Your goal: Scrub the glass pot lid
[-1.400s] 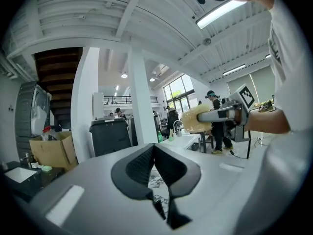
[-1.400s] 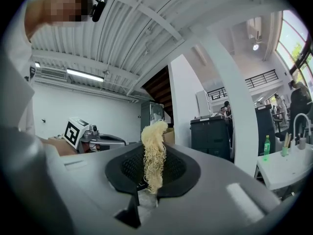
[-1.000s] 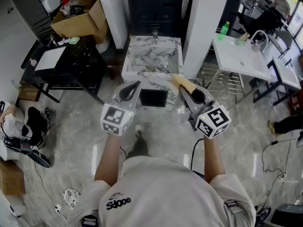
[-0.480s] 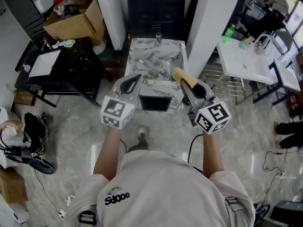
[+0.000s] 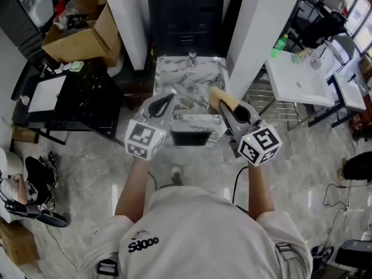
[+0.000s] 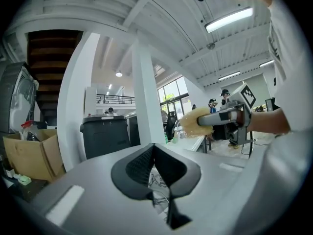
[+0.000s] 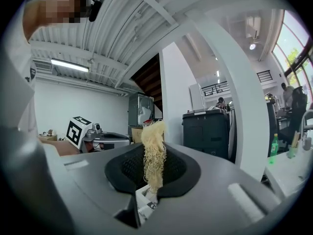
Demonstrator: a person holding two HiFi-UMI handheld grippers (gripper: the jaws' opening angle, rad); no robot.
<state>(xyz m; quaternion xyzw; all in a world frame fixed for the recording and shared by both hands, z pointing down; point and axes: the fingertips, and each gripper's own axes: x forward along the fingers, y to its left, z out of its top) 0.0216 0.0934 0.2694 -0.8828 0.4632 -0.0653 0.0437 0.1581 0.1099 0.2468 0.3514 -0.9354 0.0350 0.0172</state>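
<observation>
Head view, bottom of the frame: a person's pale shirt (image 5: 197, 231) and two forearms reaching upward. Left of centre, the left tongs (image 5: 167, 99) are pressed together with nothing between them, as the left gripper view confirms. Right of centre, the right tongs (image 5: 229, 110) are clamped on a yellow stringy scrubber (image 5: 220, 96), which sticks out past their tips. Both pairs overlap the near part of a marble-patterned sink (image 5: 204, 74) at mid frame, with a tap (image 5: 192, 56) at its far rim. The glass lid cannot be picked out with certainty; faint streaks in the basin are too unclear. Farther off, two white pillars (image 5: 125, 16) flank a dark cabinet (image 5: 186, 10), and a cardboard box (image 5: 81, 34) sits at upper left.
</observation>
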